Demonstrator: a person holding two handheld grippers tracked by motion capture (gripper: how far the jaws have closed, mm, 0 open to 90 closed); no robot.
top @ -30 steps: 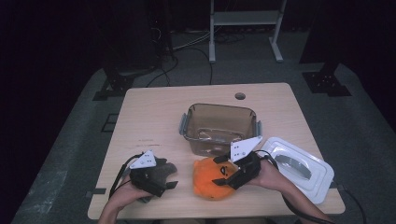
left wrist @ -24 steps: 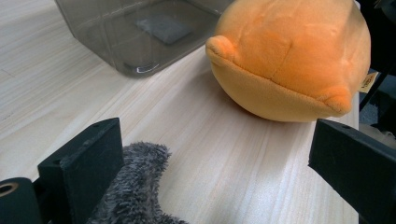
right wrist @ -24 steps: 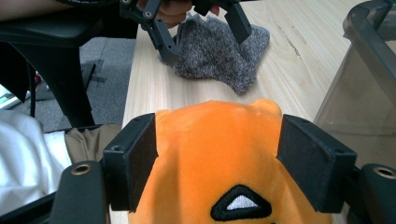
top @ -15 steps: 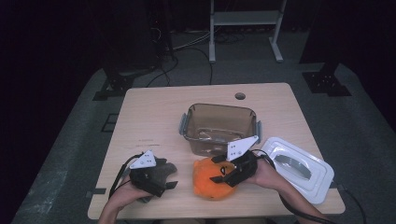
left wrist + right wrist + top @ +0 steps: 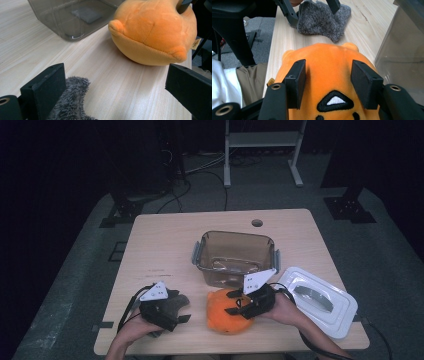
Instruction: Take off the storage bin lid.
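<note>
right gripper: fingers apart, straddling the orange plush, pads not touching it | plush sits near desk edge, just in front of clear tub | left gripper: fingers spread wide over grey fuzzy cloth, left of plush

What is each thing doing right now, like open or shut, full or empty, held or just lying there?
Clear box: lid off, nearly empty.
White lid: flat on the table.
Orange plush toy: on the table, right tongs astride it.
Grey furry cloth: lying loose.
Left tongs: open, holding nothing.
</note>
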